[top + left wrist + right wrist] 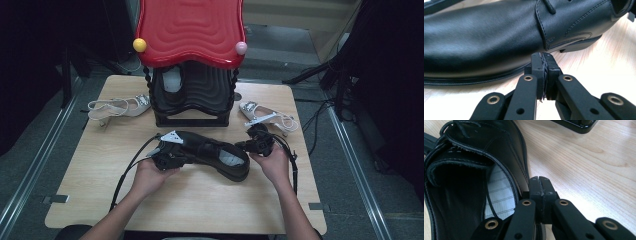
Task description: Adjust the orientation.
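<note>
Your left hand-held gripper [167,159] and right hand-held gripper [260,142] are both closed, jaws together, holding nothing. The black shoe [210,152] lies mid-desk between them, at 6 o'clock from the red-roofed rack [192,60]. Open before grasping its sides; bare desk [200,205] lies toward 6 o'clock.

shoe [486,37]: smooth black leather, soft sheen | table [586,162]: pale wood grain, matt | rack roof [190,27]: glossy red plastic
</note>
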`<state>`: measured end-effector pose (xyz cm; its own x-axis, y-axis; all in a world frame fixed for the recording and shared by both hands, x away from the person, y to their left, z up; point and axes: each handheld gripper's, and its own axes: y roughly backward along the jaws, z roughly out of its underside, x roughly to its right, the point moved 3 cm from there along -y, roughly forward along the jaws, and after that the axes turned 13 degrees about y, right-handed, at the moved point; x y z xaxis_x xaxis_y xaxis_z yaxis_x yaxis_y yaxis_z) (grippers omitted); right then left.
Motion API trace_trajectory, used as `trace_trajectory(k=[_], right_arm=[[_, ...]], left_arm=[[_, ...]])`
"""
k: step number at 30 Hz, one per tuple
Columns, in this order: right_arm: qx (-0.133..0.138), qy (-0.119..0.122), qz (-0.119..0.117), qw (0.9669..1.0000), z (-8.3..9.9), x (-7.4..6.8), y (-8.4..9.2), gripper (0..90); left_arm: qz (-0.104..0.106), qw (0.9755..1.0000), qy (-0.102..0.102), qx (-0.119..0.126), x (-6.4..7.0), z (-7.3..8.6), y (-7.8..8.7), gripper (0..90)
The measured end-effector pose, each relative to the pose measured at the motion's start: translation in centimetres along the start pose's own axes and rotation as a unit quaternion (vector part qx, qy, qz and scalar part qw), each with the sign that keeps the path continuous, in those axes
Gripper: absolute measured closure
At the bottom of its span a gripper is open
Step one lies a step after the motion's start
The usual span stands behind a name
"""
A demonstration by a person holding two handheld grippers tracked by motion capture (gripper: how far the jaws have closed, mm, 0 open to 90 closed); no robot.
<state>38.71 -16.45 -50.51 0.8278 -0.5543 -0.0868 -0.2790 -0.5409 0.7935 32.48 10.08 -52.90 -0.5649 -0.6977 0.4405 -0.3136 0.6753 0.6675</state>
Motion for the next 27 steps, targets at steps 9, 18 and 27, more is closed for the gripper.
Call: trace_trajectory(k=[9, 18, 27], right_arm=[[-0.002, 0.003, -0.003, 1.0000, 0.7, -1.4, 0.4, 90.0], [0.002, -0.009, -0.008, 0.9999, 1.5, -3.3, 0.6, 90.0], [0.003, -0.033, -0.028, 0.9991, 2.5, -5.3, 0.9, 90.0]], left_arm=[[0.001, 0.9999, -0.006, -0.011, -0.2, 0.3, -0.5, 89.3], [0.012, 0.9997, 0.002, -0.019, -0.4, 0.4, -1.0, 89.2], [0.021, 0.9995, 0.007, -0.022, -0.5, 0.4, -1.0, 89.2]])
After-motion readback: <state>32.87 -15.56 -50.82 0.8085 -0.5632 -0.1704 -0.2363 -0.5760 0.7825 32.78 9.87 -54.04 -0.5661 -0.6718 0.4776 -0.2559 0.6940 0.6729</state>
